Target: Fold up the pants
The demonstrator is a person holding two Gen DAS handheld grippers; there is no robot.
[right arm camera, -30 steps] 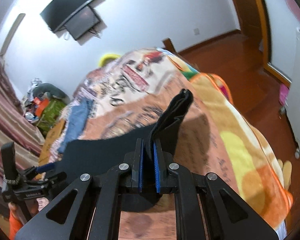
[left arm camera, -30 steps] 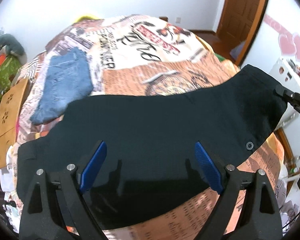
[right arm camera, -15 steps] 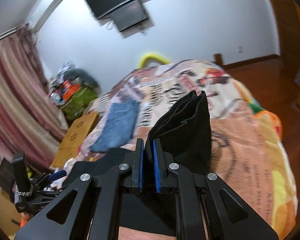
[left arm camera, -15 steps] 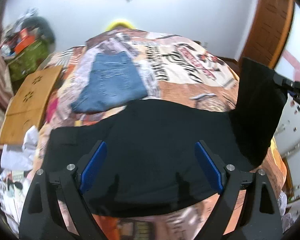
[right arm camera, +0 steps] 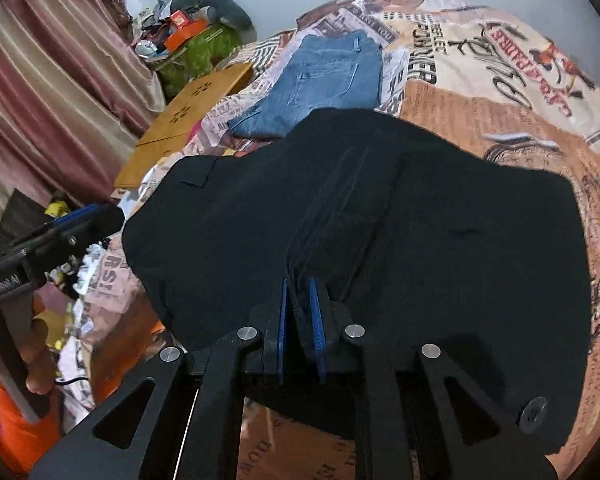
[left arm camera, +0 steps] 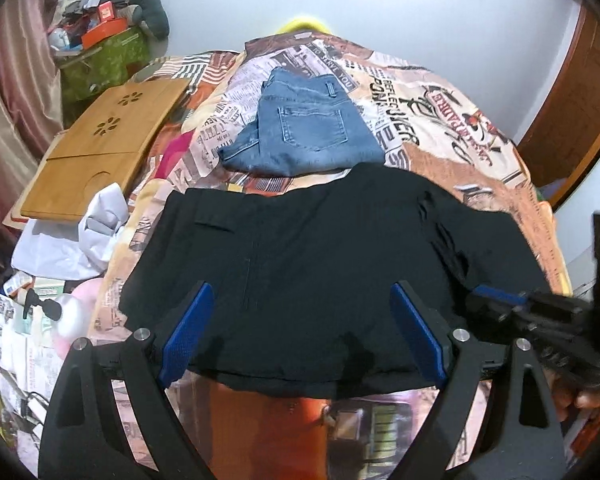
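Two pairs of pants are seen on a bed (left arm camera: 452,140) covered with a newspaper-print spread. At the left edge of the bed a wooden lap tray (left arm camera: 100,144) lies flat, with crumpled white paper (left arm camera: 100,224) just beside its near end, and a green box (left arm camera: 104,60) heaped with clutter is seen past the tray against the wall. Toward the far middle of the bed a pair of blue jeans (left arm camera: 304,132) is laid folded. Nearer, across the middle and reaching to the near edge, the black pants (left arm camera: 320,248) are spread, with one part doubled over onto the rest along the right. The left gripper (left arm camera: 300,332) is held wide open above the near edge of the black pants, and nothing is caught between its blue pads. The right gripper (right arm camera: 300,312) is seen at the near right; its jaws have just been opening slightly, and a ridge of black fabric is still pinched between the pads (right arm camera: 315,316). A metal button (right arm camera: 534,410) is visible at the near right corner of the black pants.
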